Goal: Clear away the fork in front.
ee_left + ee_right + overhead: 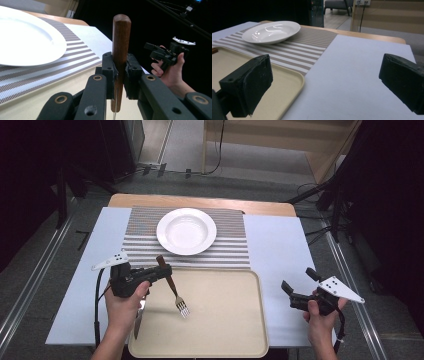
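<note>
Your left hand-held gripper [161, 271] clamps the light, stiff wooden-handled steel fork [172, 289] mid-handle at centre frame; grip the wood, since steel slips. Right hand-held gripper [300, 283] gapes empty.

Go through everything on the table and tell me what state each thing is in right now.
Left gripper: shut on the fork's wooden handle.
Fork: held, tines down over the tray.
Right gripper: open, holding nothing, over the bare table.
Plate: empty, upright on the striped mat.
Tray: flat on the table; a knife lies at its left edge.
</note>
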`<state>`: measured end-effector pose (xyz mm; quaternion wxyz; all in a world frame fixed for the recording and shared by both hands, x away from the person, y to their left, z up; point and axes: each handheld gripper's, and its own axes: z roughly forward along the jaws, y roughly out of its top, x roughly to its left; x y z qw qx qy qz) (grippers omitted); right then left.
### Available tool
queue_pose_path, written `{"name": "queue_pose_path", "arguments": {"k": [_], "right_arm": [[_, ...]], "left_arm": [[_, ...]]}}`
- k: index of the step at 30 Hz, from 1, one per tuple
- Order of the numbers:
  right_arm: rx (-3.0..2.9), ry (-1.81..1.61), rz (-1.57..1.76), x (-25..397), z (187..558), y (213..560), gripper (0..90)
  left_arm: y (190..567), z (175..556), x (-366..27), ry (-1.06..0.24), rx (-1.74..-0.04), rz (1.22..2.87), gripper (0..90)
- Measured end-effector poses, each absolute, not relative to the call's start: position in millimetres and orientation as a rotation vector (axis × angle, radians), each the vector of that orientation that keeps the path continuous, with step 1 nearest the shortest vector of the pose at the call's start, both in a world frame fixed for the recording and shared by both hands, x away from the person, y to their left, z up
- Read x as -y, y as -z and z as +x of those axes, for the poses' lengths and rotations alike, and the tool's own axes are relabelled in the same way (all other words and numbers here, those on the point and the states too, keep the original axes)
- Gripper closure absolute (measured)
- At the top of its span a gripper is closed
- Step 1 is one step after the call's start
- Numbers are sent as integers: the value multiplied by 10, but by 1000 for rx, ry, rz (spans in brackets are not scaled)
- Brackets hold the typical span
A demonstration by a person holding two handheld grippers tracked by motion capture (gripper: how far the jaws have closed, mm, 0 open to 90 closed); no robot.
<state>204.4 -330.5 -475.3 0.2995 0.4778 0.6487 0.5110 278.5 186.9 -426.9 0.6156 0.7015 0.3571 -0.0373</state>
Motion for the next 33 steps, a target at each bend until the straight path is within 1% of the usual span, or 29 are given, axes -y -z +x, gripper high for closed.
{"name": "queue_pose_path", "arguments": {"k": [7,13,15,22,23,33], "right_arm": [[-1709,-1298,1289,3544,1960,4889,0],[-1683,-1274,1350,3693,1973,5012,0],[-1690,-1272,1355,3695,1987,5038,0],[-1687,-1278,1369,3709,2000,5069,0],[-1683,-1281,1372,3713,1998,5075,0],[-1677,-1284,1372,3720,2005,5097,0]], "left_arm": [[4303,2758,-1962,134,-828,1625,800],[4326,2732,-2032,179,-832,1621,800],[4355,2724,-2080,225,-829,1620,800],[4447,2750,-2145,312,-838,1646,800],[4480,2778,-2144,355,-834,1650,800],[4681,2908,-2095,445,-876,1690,800]]}}
